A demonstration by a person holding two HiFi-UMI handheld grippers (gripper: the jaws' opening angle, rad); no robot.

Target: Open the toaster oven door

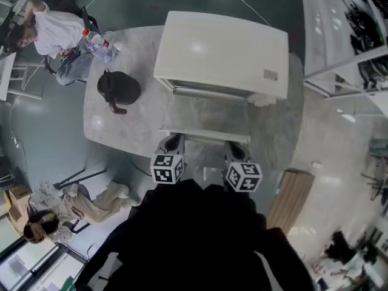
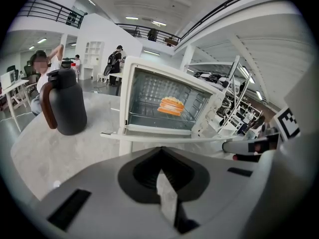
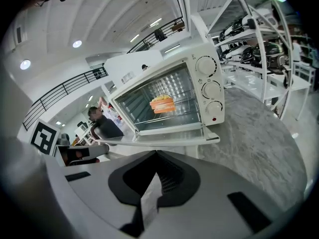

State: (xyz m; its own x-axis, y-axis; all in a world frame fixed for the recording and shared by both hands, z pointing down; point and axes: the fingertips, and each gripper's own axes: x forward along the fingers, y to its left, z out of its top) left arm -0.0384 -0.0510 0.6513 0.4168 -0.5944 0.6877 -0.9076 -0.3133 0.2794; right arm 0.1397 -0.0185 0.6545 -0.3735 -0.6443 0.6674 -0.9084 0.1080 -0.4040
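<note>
Jug (image 1: 118, 88) noted ahead-left of left gripper (image 1: 173, 142), off the path. Found toaster oven (image 1: 224, 53) straight ahead of it and right gripper (image 1: 234, 148), door (image 1: 206, 117) lying open flat, food (image 2: 171, 105) on the rack inside. Held both pairs of jaws pressed together, empty.

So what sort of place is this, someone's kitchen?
Likely not: it looks like a big open lab or workshop hall. The toaster oven sits on a table beside metal racks of equipment, under a railed upper gallery.
</note>
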